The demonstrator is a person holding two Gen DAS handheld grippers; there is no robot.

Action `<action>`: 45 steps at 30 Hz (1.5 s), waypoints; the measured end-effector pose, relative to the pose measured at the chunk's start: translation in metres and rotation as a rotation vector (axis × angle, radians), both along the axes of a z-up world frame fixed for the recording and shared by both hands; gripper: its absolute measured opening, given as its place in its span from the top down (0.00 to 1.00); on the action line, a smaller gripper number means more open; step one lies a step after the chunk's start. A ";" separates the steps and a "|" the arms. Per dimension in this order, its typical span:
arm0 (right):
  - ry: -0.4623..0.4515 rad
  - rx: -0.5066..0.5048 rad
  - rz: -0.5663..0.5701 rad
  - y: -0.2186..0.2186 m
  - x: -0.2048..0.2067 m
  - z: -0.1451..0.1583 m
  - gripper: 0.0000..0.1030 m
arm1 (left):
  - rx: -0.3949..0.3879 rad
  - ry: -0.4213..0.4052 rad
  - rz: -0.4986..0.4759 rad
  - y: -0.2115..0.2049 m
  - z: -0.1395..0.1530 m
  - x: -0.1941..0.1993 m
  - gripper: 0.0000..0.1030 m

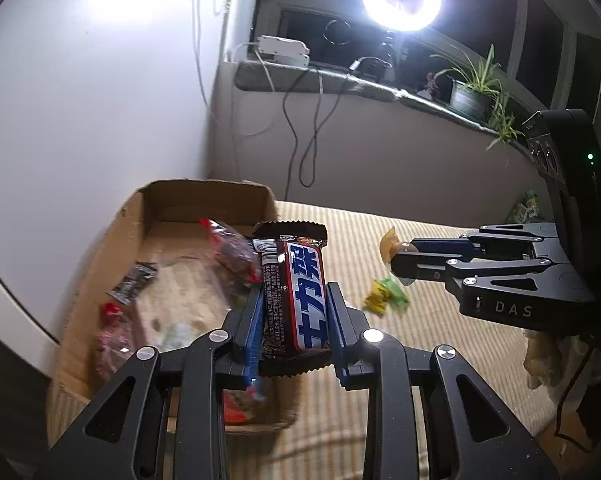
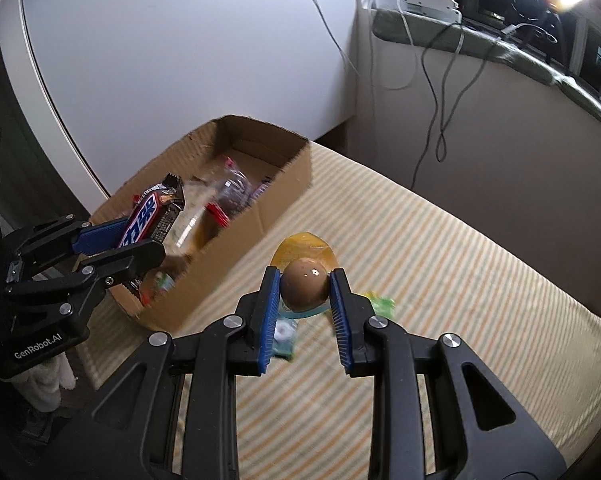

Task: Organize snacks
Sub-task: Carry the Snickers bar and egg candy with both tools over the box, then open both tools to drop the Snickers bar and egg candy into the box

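Note:
My left gripper (image 1: 294,292) is shut on a brown, red and blue chocolate bar (image 1: 296,296) and holds it above the near right edge of the open cardboard box (image 1: 204,196). It also shows in the right wrist view (image 2: 140,236) with the bar (image 2: 150,214) over the box (image 2: 284,192). My right gripper (image 2: 305,280) is shut on a packaged brown egg (image 2: 303,283) above the striped cloth (image 2: 440,280). It shows in the left wrist view (image 1: 396,254) with the egg pack (image 1: 390,242).
The box holds several wrapped snacks (image 1: 168,300). A yellow-green candy wrapper (image 1: 384,296) and a green packet (image 2: 286,336) lie on the cloth. Another green pack (image 1: 526,206) lies at the far right. A white cabinet (image 2: 160,60), cables and a window sill (image 1: 340,80) stand behind.

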State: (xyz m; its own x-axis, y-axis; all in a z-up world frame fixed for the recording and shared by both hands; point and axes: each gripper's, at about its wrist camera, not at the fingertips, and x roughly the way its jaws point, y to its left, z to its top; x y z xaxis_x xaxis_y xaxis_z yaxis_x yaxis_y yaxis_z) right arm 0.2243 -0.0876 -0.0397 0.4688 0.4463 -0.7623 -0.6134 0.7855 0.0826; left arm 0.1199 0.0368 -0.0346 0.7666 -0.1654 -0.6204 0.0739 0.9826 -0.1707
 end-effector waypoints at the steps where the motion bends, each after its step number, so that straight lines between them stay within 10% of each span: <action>1: 0.000 0.000 0.003 0.004 0.000 0.001 0.75 | -0.001 -0.002 0.004 0.003 0.001 0.002 0.73; 45: 0.047 -0.013 0.113 0.119 0.035 -0.021 0.74 | 0.010 0.025 0.134 0.085 -0.016 0.018 0.73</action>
